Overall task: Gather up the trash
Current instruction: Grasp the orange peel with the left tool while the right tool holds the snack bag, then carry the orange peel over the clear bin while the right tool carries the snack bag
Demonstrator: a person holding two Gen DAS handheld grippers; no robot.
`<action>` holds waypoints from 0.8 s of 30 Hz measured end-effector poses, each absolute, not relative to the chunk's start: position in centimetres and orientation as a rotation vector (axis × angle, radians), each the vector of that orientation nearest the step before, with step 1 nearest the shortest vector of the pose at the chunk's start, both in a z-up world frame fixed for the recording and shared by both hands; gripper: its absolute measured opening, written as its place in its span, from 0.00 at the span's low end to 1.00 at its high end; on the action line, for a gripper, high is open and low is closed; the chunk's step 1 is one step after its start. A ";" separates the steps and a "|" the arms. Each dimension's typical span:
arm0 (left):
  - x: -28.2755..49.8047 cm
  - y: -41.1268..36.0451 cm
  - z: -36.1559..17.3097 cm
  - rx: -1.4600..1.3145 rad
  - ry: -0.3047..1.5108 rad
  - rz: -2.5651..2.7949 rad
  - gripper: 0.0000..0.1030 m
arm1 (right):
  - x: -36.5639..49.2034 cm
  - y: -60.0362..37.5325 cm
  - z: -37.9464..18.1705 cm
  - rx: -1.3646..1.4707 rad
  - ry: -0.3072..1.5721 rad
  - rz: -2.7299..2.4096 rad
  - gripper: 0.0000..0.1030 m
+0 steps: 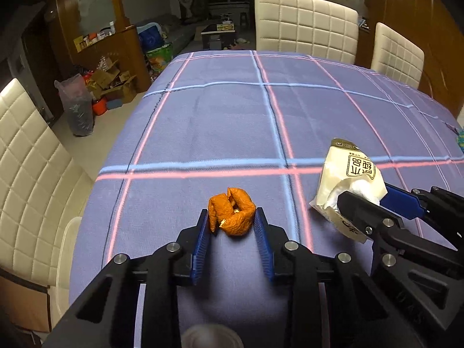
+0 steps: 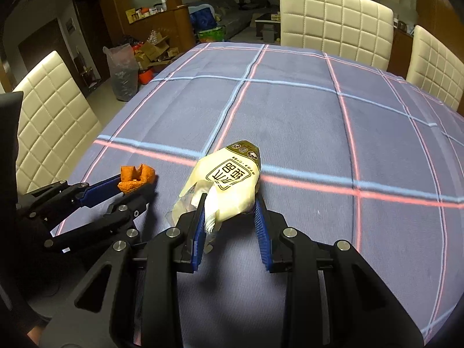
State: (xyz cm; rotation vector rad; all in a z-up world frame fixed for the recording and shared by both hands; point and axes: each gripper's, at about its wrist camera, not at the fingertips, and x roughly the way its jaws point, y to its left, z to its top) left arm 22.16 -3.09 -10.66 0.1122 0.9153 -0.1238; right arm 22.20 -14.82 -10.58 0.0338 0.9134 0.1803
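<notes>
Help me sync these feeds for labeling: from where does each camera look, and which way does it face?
Left wrist: sits on the left gripper, facing along its fingers across the plaid tablecloth; its pads flank the orange peel; the right gripper shows alongside.
Right wrist: sits on the right gripper, facing across the table; its pads flank the tissue packet.
Shared: both grippers, peel, packet, tablecloth, cream chairs.

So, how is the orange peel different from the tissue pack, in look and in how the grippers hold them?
The orange peel is small, curled and orange; the tissue pack is larger, cream-white and printed. The peel sits fully between the left gripper fingers; the pack sticks out well past the right gripper, gripped at its near end with tissue poking out. Both sit between blue pads over the plaid tablecloth.
</notes>
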 end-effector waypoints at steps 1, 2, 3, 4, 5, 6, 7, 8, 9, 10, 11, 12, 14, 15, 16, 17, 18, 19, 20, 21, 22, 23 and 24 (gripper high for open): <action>21.8 -3.1 -10.6 0.111 0.917 -0.129 0.30 | 21.7 -15.0 -10.6 0.037 0.918 0.179 0.31; 21.3 -3.1 -10.6 0.111 0.918 -0.132 0.29 | 21.2 -15.1 -10.6 0.037 0.922 0.179 0.31; 20.8 -3.1 -10.6 0.112 0.918 -0.134 0.29 | 20.8 -15.2 -10.7 0.037 0.924 0.178 0.31; 20.4 -3.1 -10.6 0.111 0.919 -0.138 0.29 | 20.1 -15.3 -10.7 0.035 0.927 0.174 0.31; 19.8 -3.1 -10.6 0.108 0.923 -0.146 0.29 | 19.7 -15.4 -10.7 0.035 0.930 0.172 0.31; 19.2 -3.1 -10.5 0.107 0.923 -0.150 0.29 | 19.0 -15.5 -10.7 0.039 0.936 0.171 0.31; 18.8 -3.1 -10.5 0.108 0.923 -0.155 0.29 | 18.5 -15.6 -10.7 0.042 0.939 0.172 0.31; 18.0 -3.1 -10.4 0.110 0.924 -0.163 0.29 | 18.0 -15.6 -10.7 0.045 0.941 0.173 0.31; 17.5 -3.2 -10.4 0.110 0.925 -0.169 0.29 | 17.3 -15.6 -10.7 0.045 0.944 0.174 0.31; 16.9 -3.3 -10.4 0.111 0.925 -0.177 0.29 | 16.8 -15.5 -10.7 0.045 0.944 0.175 0.31; 16.5 -3.3 -10.4 0.113 0.925 -0.183 0.29 | 16.3 -15.5 -10.7 0.045 0.946 0.177 0.31; 15.8 -3.4 -10.4 0.119 0.922 -0.187 0.29 | 15.7 -15.4 -10.7 0.045 0.947 0.180 0.31; 14.8 -3.4 -10.4 0.127 0.918 -0.190 0.29 | 14.7 -15.1 -10.7 0.047 0.950 0.184 0.31; 14.1 -3.2 -10.4 0.126 0.919 -0.190 0.29 | 14.2 -15.1 -10.7 0.048 0.950 0.184 0.31; 13.9 -3.1 -10.4 0.125 0.919 -0.190 0.29 | 13.6 -15.0 -10.7 0.055 0.954 0.193 0.31; 13.4 -2.8 -10.4 0.125 0.918 -0.186 0.29 | 13.2 -14.9 -10.7 0.061 0.959 0.199 0.31; 13.0 -2.7 -10.4 0.127 0.917 -0.184 0.29 | 12.9 -14.8 -10.8 0.068 0.964 0.206 0.31; 12.7 -2.5 -10.4 0.128 0.915 -0.179 0.29 | 12.4 -14.6 -11.0 0.076 0.972 0.216 0.31; 12.5 -2.2 -10.4 0.130 0.914 -0.175 0.29 | 12.1 -14.4 -11.1 0.077 0.976 0.222 0.31; 12.1 -1.8 -10.5 0.128 0.914 -0.169 0.29 | 11.8 -14.1 -11.2 0.075 0.978 0.228 0.31; 11.9 -1.5 -10.6 0.125 0.915 -0.165 0.29 | 11.3 -13.7 -11.2 0.070 0.975 0.237 0.31; 11.6 -1.0 -10.7 0.119 0.918 -0.156 0.29 | 11.1 -13.4 -11.2 0.065 0.974 0.242 0.31; 11.4 -0.7 -10.7 0.115 0.920 -0.150 0.29 | 10.8 -13.0 -11.2 0.059 0.974 0.249 0.31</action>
